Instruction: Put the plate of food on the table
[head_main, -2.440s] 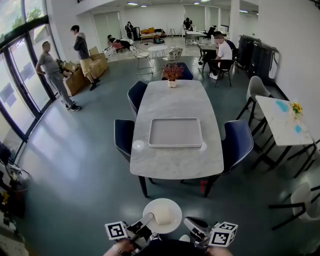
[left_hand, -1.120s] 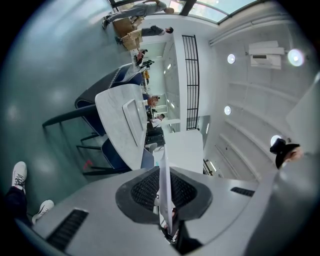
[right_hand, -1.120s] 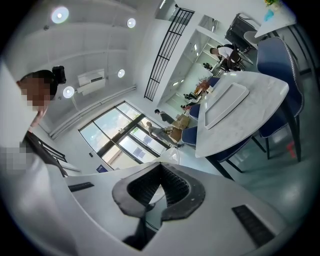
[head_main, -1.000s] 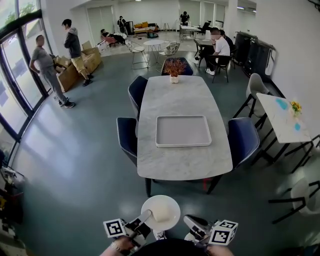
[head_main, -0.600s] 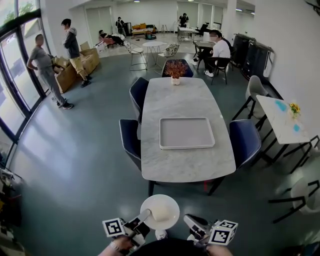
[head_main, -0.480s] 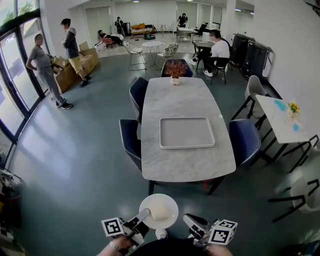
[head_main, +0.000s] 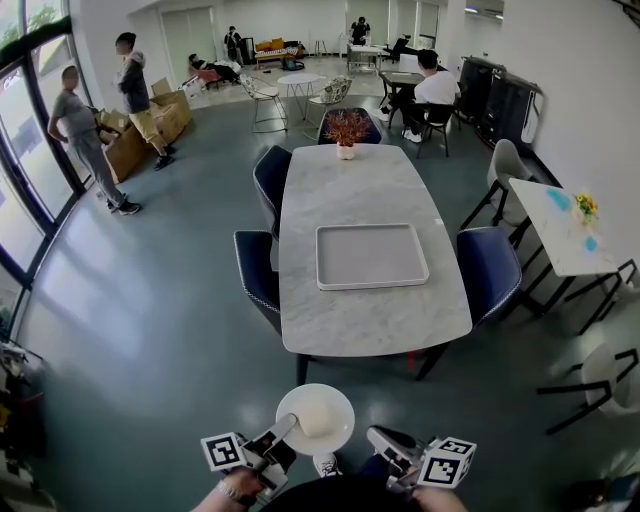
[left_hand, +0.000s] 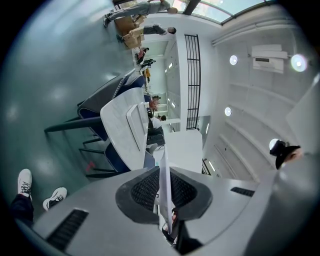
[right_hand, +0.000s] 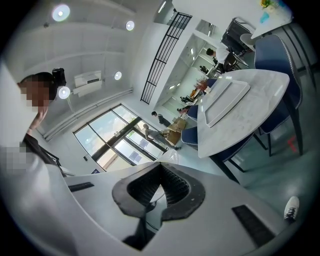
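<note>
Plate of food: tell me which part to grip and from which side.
Grip the thin rim of the plate at its near-left edge, coming in level from the carrier's side, one pad above and one below. The plate is flat and shallow and the food sits mid-plate, so only the rim is free. The left tool is clamped there that way.

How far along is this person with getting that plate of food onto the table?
Done: the plate is picked up, with the left gripper jaws clamped on its rim and a pale bun-like food on it.
In hand: it is held above the floor, short of the table.
Left: reach the table and set the plate down. The right gripper holds nothing.
</note>
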